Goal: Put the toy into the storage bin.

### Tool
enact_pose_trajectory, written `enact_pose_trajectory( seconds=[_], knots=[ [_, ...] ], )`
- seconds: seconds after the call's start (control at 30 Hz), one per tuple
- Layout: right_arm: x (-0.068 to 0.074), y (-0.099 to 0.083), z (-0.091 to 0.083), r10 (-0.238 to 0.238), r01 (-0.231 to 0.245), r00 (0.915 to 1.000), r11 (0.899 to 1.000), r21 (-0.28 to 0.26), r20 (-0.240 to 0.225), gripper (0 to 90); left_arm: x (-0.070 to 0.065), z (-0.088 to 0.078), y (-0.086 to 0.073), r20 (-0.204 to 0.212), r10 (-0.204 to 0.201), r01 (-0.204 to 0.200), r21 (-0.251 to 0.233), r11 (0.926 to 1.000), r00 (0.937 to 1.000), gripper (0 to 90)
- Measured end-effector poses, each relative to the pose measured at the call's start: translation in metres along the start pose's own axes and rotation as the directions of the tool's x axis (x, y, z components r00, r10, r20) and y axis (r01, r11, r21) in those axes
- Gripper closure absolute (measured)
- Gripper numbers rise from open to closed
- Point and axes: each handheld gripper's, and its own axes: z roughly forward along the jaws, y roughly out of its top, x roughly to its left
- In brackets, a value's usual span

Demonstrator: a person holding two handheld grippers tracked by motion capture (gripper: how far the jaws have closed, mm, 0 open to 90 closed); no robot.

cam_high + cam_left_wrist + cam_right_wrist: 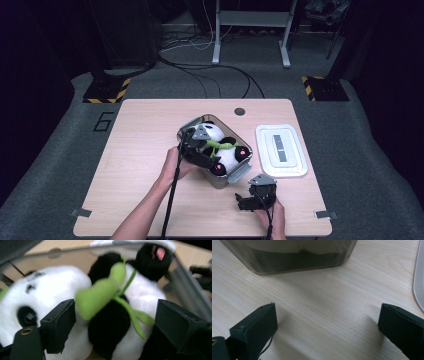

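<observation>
A black-and-white panda plush holding a green bamboo sprig lies in a clear plastic box at the table's middle. My left gripper reaches into the box from its left side. In the left gripper view its jaws stand wide on either side of the panda's belly, and I see no squeeze on the plush. The box's wall runs along the right. My right gripper rests near the front edge, open over bare wood, with the box just ahead of it.
The box's white lid lies flat to the right of the box, and its edge shows in the right gripper view. A round cable hole sits at the table's far edge. Bare wood lies to the left of the box.
</observation>
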Motion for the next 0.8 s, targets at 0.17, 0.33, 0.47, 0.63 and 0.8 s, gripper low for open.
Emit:
enact_pose_trajectory(
  seconds=[0.17, 0.33, 0.47, 0.63, 0.8],
  knots=[
    [0.0, 0.0, 0.0, 0.0, 0.0, 1.0, 1.0, 0.0, 0.0, 1.6, 0.015, 0.003, 0.012, -0.018, -0.043, 0.043, 0.003, 0.9991, 0.9989, 15.1],
    [0.0, 0.0, 0.0, 0.0, 0.0, 1.0, 1.0, 0.0, 0.0, 1.6, 0.023, 0.018, 0.013, -0.01, -0.077, 0.078, 0.066, 0.9948, 0.997, 15.3],
    [0.0, 0.0, 0.0, 0.0, 0.0, 1.0, 1.0, 0.0, 0.0, 1.6, 0.023, 0.03, 0.01, -0.018, -0.077, 0.079, 0.132, 0.9881, 0.9969, 15.0],
    [0.0, 0.0, 0.0, -0.004, 0.004, 1.0, 1.0, 0.001, -0.003, 1.7, 0.025, 0.04, 0.008, -0.031, -0.082, 0.086, 0.184, 0.9791, 0.9962, 14.8],
    [0.0, 0.0, 0.0, -0.003, 0.003, 1.0, 1.0, 0.0, -0.003, 1.9, 0.022, 0.022, 0.011, -0.008, -0.102, 0.103, 0.122, 0.9872, 0.9947, 14.7]
  ],
)
